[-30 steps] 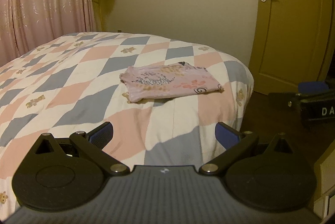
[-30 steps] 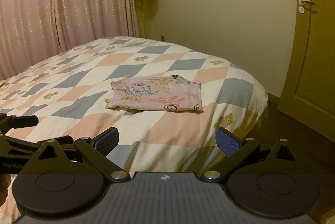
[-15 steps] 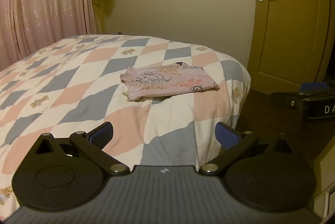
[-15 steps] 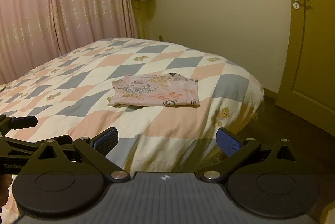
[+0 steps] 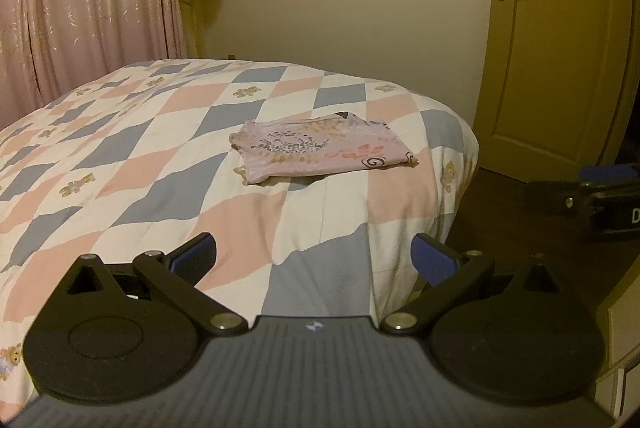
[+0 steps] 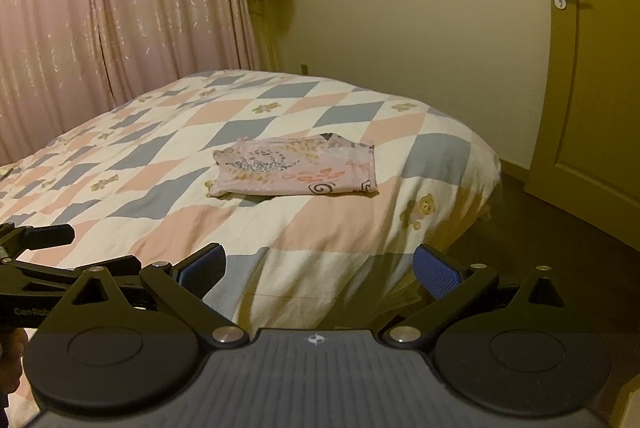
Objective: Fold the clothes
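The left tongs (image 5: pixel 314 258) sit at the bottom centre of the left wrist view with their blue pads (image 5: pixel 196 255) spread wide and nothing between them; the right tongs (image 6: pixel 318 270) sit in the same place in the right wrist view, equally wide apart and equally empty. Both hang well back from the bed (image 5: pixel 120 163), off its near corner, which suits a moment when the garment needs no handling, and each is visible to the other: the right tongs' black body shows at the right edge of the left view, the left tongs' at the lower left of the right view. Beyond the pads, in the middle of each frame, the folded garment (image 5: pixel 320 151) lies flat on the quilt near the bed's corner, well apart from both tongs. It reads as a compact rectangle of pale pink fabric printed with grey, tan and coral motifs and a dark spiral, its layers stacked with edges roughly aligned and a small dark bit peeking out at the upper edge. A slight lift along its lower left corner casts a shadow on the quilt. Judging by that tidy shape, the fold looks finished. Farther out, pink curtains (image 6: pixel 100 7) fill the upper left, and a door (image 5: pixel 552 39) stands at the right.
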### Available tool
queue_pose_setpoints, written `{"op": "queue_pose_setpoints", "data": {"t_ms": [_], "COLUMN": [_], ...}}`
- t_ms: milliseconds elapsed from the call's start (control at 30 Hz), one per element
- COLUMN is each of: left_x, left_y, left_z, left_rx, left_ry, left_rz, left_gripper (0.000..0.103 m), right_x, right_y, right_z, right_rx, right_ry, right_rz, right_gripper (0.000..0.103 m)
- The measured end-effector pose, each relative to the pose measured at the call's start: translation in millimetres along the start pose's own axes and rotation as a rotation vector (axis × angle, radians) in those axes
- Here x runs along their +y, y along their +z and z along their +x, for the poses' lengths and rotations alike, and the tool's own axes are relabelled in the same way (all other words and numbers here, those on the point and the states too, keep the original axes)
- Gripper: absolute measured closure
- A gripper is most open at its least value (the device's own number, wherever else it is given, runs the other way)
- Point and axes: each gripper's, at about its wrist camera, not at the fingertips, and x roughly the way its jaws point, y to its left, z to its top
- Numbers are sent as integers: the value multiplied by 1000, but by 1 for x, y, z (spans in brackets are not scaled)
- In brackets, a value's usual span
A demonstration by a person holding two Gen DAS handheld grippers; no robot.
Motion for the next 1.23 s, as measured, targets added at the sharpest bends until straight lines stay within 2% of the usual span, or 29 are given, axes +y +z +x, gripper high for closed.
{"op": "queue_pose_setpoints", "data": {"t_ms": [1233], "left_x": [-2], "left_y": [2], "left_z": [6], "left_rx": [0], "left_ry": [1], "left_rz": [-2], "left_gripper": [1], "right_x": [0], "right_y": [5], "right_z": [0], "right_rx": [-6], "right_ry": [7], "right_rz": [6], "right_gripper": [0]}}
